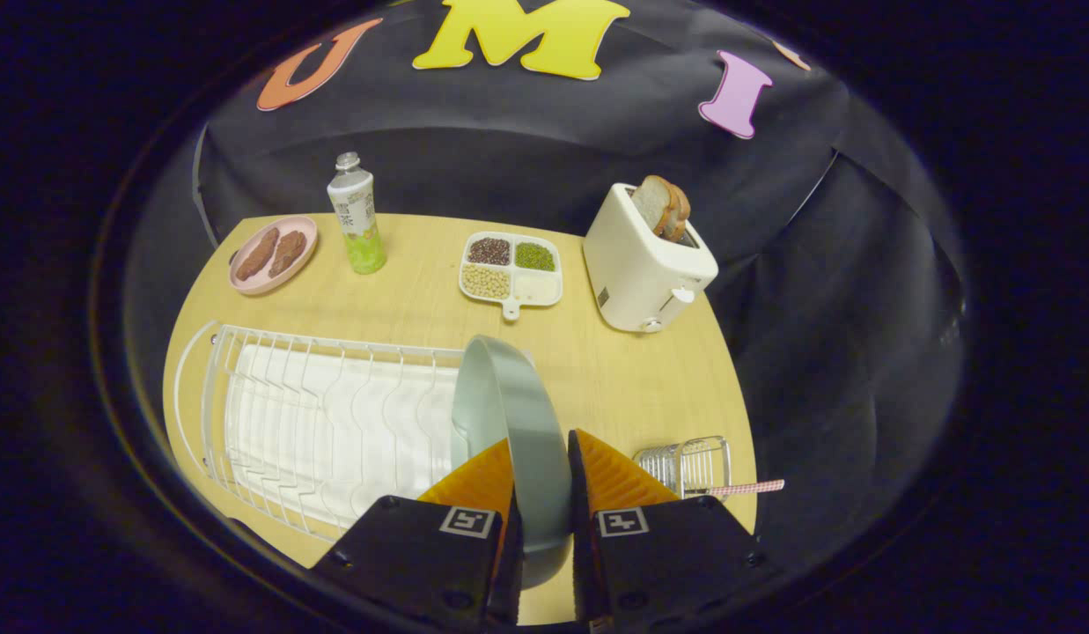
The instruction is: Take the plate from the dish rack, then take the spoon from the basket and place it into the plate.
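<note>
Gripper view: we grasp the plate (509, 396) on edge between both fingers (487, 480), beside the dish rack (315, 414).

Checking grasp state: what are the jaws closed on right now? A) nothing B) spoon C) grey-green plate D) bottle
C: the grey-green plate stands on edge between the gripper jaws, both pressing its rim, at the end of the dish rack.
</note>
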A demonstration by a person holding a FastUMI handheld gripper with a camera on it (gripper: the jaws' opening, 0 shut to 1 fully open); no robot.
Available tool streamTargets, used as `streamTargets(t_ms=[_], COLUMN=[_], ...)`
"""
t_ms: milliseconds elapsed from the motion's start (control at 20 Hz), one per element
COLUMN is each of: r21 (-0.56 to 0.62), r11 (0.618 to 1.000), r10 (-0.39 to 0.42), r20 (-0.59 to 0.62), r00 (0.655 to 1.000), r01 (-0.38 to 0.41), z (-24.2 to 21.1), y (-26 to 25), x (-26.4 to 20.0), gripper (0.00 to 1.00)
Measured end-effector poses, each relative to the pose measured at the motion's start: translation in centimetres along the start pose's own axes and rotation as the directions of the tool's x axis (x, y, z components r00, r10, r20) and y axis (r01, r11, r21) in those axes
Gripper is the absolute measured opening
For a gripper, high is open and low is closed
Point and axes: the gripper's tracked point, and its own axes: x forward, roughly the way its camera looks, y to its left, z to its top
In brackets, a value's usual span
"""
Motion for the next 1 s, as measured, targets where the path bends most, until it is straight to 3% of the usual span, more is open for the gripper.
streamTargets(t_ms=[200, 500, 650, 800, 1000], r21=[-0.031, -0.011, 0.0, 0.023, 0.023], r11=[0.994, 0.987, 0.986, 0.989, 1.0], r10=[-0.103, -0.159, -0.162, -0.143, -0.021], r20=[0.088, 0.157, 0.247, 0.356, 0.414], r00=[0.991, 0.975, 0.955, 0.923, 0.91], r01=[0.106, 0.163, 0.168, 0.145, 0.013], z=[0.8, 1.2, 1.6, 1.1, -3.0], y=[0.0, -0.4, -0.9, -1.4, -0.8], x=[-1.3, -3.0, -4.6, -7.1, -10.3], gripper=[0.28, 0.28, 0.28, 0.28, 0.28])
